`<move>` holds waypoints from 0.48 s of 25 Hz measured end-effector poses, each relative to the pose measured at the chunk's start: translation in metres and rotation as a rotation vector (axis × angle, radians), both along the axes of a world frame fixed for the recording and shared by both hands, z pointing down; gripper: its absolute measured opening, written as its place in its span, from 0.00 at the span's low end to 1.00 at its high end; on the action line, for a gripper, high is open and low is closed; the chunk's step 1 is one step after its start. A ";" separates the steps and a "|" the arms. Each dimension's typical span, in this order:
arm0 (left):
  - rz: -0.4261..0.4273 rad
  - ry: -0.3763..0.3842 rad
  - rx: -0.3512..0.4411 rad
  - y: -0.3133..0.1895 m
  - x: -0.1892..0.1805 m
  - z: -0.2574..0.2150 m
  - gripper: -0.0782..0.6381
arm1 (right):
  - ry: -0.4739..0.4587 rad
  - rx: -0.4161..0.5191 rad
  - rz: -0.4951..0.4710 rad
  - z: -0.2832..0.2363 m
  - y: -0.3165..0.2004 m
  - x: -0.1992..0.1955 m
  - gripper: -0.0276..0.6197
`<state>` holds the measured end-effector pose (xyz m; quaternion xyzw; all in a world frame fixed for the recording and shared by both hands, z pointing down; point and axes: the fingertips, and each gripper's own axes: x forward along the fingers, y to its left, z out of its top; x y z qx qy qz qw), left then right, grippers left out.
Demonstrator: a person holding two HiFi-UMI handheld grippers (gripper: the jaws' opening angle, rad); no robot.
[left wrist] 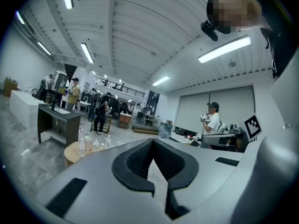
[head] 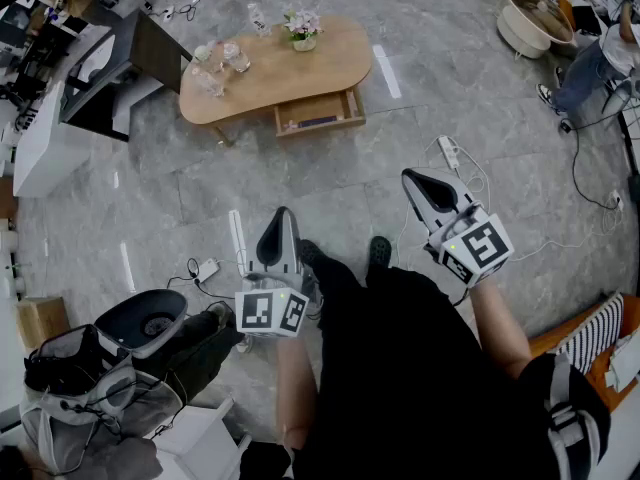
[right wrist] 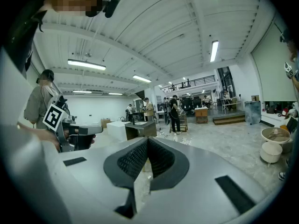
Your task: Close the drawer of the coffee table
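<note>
The wooden coffee table [head: 290,73] stands out on the grey stone floor [head: 330,183], well ahead of the person holding the grippers; its oval top runs long from left to right in the head view, the right end tipped a little further away. The drawer [head: 320,114] hangs open under the right half of the near long side; it is pulled out towards the person, its front facing them and its long axis lying along the table's own; something flat and dark lies inside, though I cannot tell what. On the top sit a small pot of flowers [head: 303,30] near the far edge and a cluster of clear bottles and glasses [head: 220,60] towards the left end.

Both grippers are held well short of the table, pointing at it and about level. The left gripper [head: 284,214] has its fingers pressed together with nothing between them; the right gripper [head: 413,177] is the same, fingers together and empty. A white power strip [head: 448,151] lies on the floor just beyond the right gripper; a dark desk [head: 125,68] stands left of the table.
</note>
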<state>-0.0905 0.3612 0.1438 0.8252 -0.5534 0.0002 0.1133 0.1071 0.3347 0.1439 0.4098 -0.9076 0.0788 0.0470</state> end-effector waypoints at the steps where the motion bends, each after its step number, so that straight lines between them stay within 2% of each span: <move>1: 0.000 -0.001 0.001 -0.001 0.003 0.000 0.13 | 0.000 0.002 0.002 0.000 -0.001 0.003 0.06; 12: 0.003 -0.022 -0.004 0.002 0.019 0.003 0.13 | -0.021 0.001 0.000 0.004 0.008 0.018 0.06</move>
